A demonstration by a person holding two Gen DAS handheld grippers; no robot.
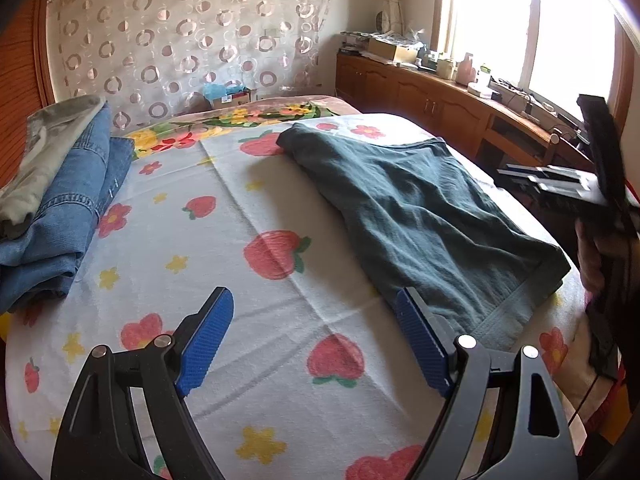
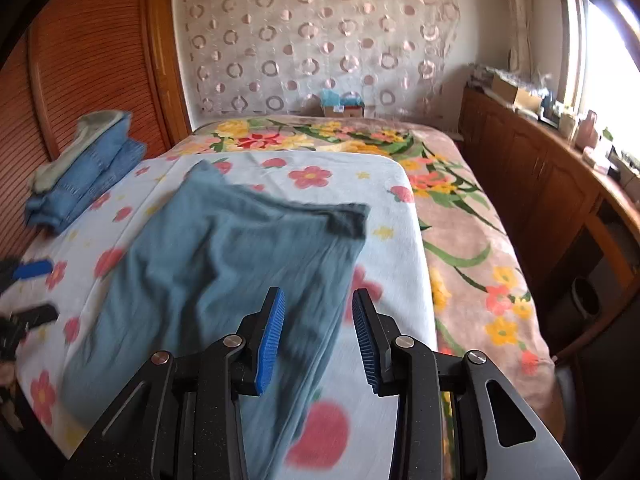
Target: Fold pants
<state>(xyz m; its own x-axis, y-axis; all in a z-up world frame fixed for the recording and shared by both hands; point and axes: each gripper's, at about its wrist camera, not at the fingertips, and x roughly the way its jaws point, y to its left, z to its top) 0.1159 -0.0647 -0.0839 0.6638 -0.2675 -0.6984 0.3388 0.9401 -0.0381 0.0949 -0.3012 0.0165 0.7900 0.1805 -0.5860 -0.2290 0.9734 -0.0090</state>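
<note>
Daylight is admitted through the window (image 1: 532, 28), which is overexposed. Motion blur is seen in the right wrist view. Edges are bent by fisheye distortion.

I count one pair of dark teal pants (image 1: 420, 216) on one strawberry-print towel (image 1: 256, 280). One stack of folded clothes holds two denim pieces (image 1: 68, 208) and one grey-green piece (image 1: 48, 148). I hold two grippers, left (image 1: 316, 344) and right (image 2: 318, 340).

Folded teal pants (image 1: 420, 216) beside open left tool (image 1: 316, 344)
</note>
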